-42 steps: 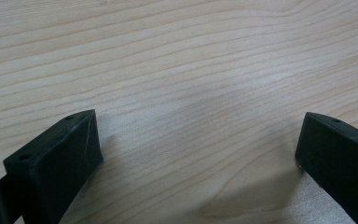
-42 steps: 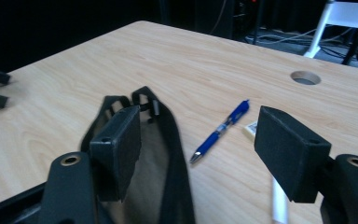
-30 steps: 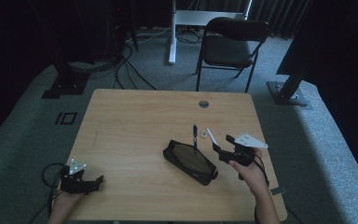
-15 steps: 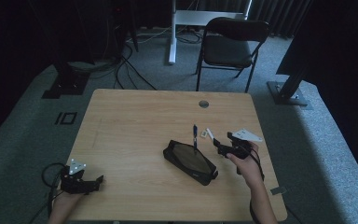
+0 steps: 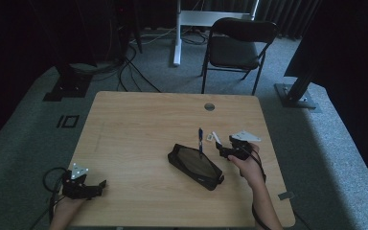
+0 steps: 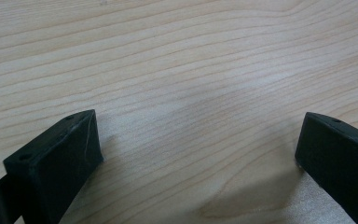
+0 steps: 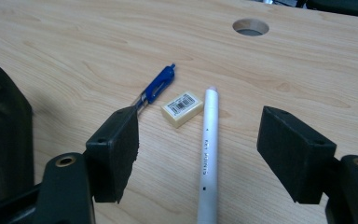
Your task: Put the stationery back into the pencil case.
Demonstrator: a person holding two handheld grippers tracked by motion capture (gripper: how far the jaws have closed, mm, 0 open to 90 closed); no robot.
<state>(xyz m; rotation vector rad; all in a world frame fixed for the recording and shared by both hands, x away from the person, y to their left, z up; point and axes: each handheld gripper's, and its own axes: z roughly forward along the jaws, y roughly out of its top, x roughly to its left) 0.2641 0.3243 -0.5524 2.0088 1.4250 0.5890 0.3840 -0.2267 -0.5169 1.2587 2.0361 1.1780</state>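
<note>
Hands work at a wooden surface [image 5: 139,124] where a black pencil case [image 5: 195,166] lies open, apparently ready to take the stationery. The right claw [image 7: 198,144] straddles a white pencil [image 7: 208,154] with jaws wide and nothing gripped, likely lined up along it for a clean pinch. A small eraser [image 7: 182,108] and blue pen [image 7: 154,89] lie just beside. The left claw [image 6: 198,144] rests open and empty, well apart at the near corner.
</note>
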